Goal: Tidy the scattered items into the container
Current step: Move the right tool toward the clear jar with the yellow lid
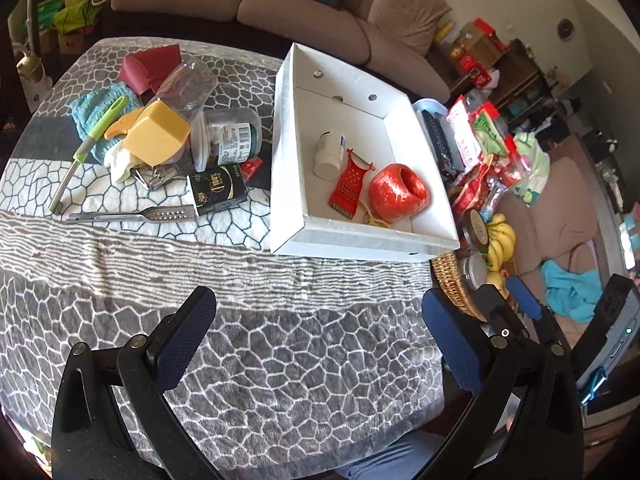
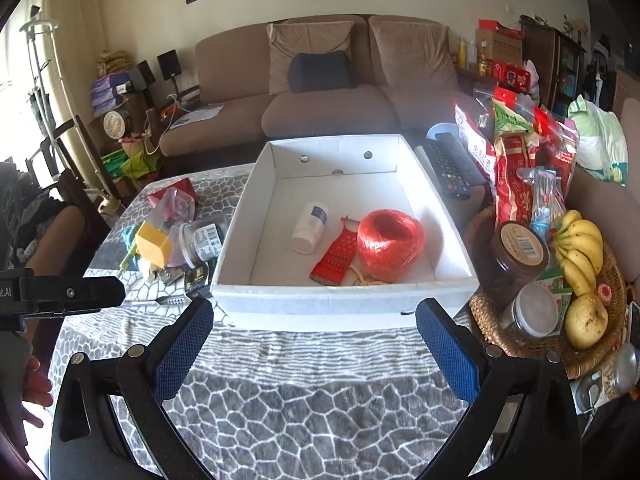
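A white cardboard box [image 1: 288, 184] [image 2: 344, 304] stands on the grey patterned cloth. Inside lie a red twine ball [image 1: 398, 194] [image 2: 390, 244], a red grater [image 1: 350, 186] [image 2: 334, 258] and a white pill bottle [image 1: 330, 154] [image 2: 310, 228]. Left of the box is a heap: a yellow block [image 1: 158, 134] [image 2: 154, 246], a clear jar [image 1: 226, 138] [image 2: 202, 240], a black packet [image 1: 218, 190], metal tongs [image 1: 132, 216], a green-handled peeler [image 1: 94, 136], a red pouch [image 1: 150, 66]. My left gripper [image 1: 320, 324] hangs open over bare cloth, well short of the heap. My right gripper [image 2: 314, 328] is open and empty before the box's near wall.
A wicker basket [image 2: 596, 364] with bananas [image 2: 580, 252], a pear and jars sits right of the box. Snack bags [image 2: 520, 152] and a remote [image 2: 450, 168] lie behind it. A brown sofa [image 2: 320, 92] stands beyond the table. A hand [image 2: 32, 384] holds the left tool at the left edge.
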Motion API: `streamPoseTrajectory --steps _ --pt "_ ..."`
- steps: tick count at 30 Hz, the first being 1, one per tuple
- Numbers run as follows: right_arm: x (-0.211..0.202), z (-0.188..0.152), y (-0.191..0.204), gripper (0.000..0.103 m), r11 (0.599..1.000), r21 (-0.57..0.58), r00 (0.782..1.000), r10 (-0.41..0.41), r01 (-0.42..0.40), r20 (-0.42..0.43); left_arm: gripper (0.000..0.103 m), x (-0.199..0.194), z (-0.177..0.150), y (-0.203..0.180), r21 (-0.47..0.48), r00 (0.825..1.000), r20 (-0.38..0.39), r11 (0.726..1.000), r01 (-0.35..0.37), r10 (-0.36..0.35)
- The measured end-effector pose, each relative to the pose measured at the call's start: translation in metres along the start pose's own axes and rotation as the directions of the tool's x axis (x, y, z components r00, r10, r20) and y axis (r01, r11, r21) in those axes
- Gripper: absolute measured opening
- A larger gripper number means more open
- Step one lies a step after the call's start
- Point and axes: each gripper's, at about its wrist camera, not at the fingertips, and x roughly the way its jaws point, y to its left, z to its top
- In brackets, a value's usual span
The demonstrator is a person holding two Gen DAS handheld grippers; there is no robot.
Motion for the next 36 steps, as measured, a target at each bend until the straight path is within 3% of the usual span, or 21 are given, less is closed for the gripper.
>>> streamPoseTrajectory --steps 7,11,18,24,29,36 --pt "-0.026 -0.014 0.034 0.103 0.998 -0.037 0.999 0.047 -0.047 0.013 0.103 -0.037 -0.031 0.041 -0.019 0.999 0.046 1.000 -0.022 0.022" --pt "-0.029 -0.027 0.059 0.103 0.986 -0.053 0.988 0.156 -0.157 -0.010 0.103 -0.048 -0.054 0.089 -0.067 0.998 0.057 0.997 -0.030 0.034" --pt "-0.008 -0.052 0.115 0.103 0.962 -0.127 0.969 0.234 -0.242 -0.074 0.103 -0.051 -0.078 0.202 -0.247 0.993 0.031 0.963 -0.107 0.118" --pt "0.030 -0.066 0.151 0.103 0.942 -0.139 0.949 0.288 -0.305 -0.129 0.103 -0.054 -0.076 0.265 -0.305 0.979 0.042 0.936 -0.178 0.200" --pt "0.064 -0.076 0.176 0.103 0.930 -0.141 0.934 0.317 -0.340 -0.162 0.103 -0.040 -0.055 0.287 -0.277 0.970 0.062 0.938 -0.210 0.235" --pt "0.108 -0.077 0.194 0.103 0.916 -0.117 0.917 0.365 -0.385 -0.160 0.103 -0.004 -0.013 0.291 -0.133 0.940 0.088 0.939 -0.318 0.331"
